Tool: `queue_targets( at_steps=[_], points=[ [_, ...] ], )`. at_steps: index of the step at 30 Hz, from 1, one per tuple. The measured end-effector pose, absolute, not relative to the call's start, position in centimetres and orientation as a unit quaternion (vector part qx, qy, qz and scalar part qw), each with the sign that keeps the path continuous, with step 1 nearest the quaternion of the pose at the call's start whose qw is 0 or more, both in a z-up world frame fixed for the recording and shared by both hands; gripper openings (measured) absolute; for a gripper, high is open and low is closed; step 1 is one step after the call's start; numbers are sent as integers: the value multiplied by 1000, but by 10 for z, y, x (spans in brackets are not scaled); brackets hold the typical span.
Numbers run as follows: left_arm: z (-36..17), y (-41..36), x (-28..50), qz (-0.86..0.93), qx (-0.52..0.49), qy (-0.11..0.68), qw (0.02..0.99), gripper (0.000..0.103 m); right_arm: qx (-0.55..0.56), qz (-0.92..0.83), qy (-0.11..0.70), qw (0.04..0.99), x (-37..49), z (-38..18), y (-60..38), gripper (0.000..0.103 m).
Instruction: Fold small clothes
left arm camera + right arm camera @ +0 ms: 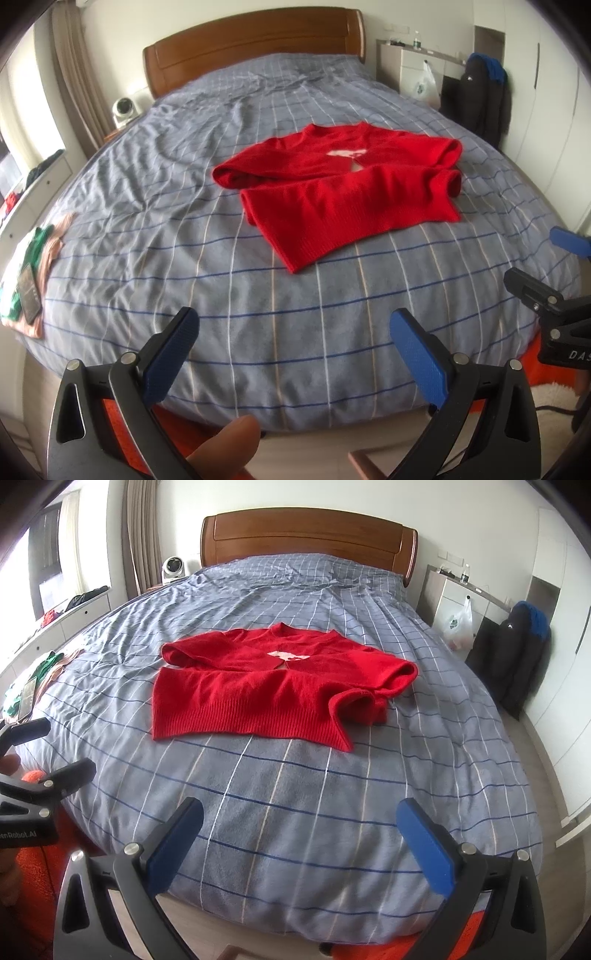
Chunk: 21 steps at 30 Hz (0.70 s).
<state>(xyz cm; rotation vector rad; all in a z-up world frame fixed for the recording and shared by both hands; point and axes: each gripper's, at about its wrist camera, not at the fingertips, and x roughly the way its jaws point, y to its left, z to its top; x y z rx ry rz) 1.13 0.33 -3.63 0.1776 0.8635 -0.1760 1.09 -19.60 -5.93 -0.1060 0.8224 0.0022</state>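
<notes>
My left gripper (291, 332) and right gripper (299, 823) hover released, holding nothing, near the foot of the bed (184, 229). The red knitted sweater (266, 690), partly folded, lies mid-bed, well apart. A careless grab could undo its tucked sleeves.

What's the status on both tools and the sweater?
Left tool open, right tool open, both empty, short of the garment. Red knit sweater partly folded on the blue checked bed cover. Nothing in the way.
</notes>
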Motion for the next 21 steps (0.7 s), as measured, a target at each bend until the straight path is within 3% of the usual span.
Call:
queue_targets(
  at_steps=[21],
  points=[
    [-38,2,11,-86,83,419,900,103,-50,-2,399,916,11,-60,-196,103]
  ],
)
